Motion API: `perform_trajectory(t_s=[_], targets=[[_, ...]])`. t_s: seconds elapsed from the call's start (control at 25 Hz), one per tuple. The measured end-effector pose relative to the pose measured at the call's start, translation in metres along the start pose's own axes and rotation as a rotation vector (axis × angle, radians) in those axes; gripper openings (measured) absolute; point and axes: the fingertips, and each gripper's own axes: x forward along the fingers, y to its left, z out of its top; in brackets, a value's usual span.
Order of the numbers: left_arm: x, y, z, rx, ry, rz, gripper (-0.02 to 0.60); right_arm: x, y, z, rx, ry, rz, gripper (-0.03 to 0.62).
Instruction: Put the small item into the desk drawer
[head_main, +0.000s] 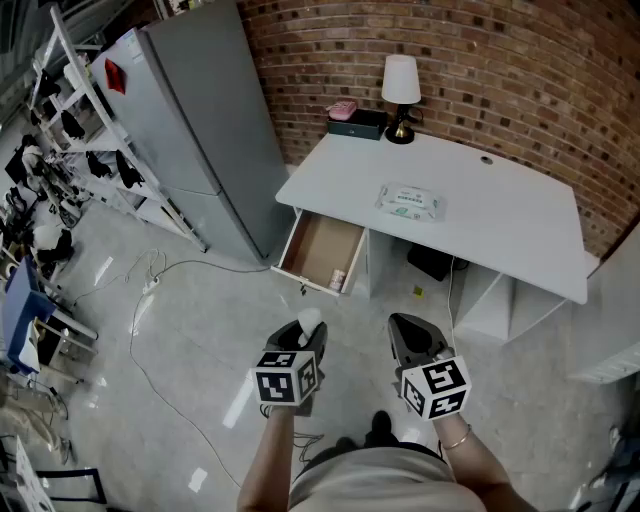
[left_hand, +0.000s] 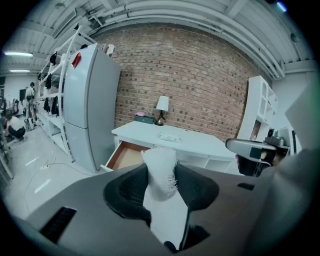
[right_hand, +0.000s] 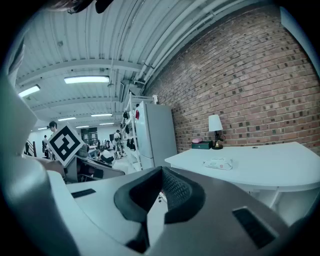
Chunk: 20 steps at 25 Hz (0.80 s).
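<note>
A small white item with a frayed edge (left_hand: 160, 162), like a folded cloth, stands up between the pads of my left gripper (left_hand: 161, 176), which is shut on it. In the head view that gripper (head_main: 303, 338) hovers over the floor in front of the desk, and the white item (head_main: 308, 319) pokes out at its tip. The wooden desk drawer (head_main: 322, 250) stands pulled open under the left end of the white desk (head_main: 500, 235), ahead of the left gripper and apart from it; a small object lies at its front right. My right gripper (head_main: 408, 332) is beside the left, its jaws (right_hand: 161, 187) together with nothing between them.
On the desk lie a wipes pack (head_main: 408, 202), a lamp (head_main: 401, 92) and a dark box (head_main: 357, 123) by the brick wall. A grey fridge (head_main: 205, 130) stands left of the desk. A cable (head_main: 150, 300) trails over the floor. Shelving (head_main: 90, 130) is at the far left.
</note>
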Motion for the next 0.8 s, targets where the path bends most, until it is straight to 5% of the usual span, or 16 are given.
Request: perform_trajectory(t_s=[0.8], targets=[[0.01,-0.016,0.017,0.002,-0.05,0.066,0.186,-0.01,-0.032,0.008,0.029,-0.041,0.044,0.006]])
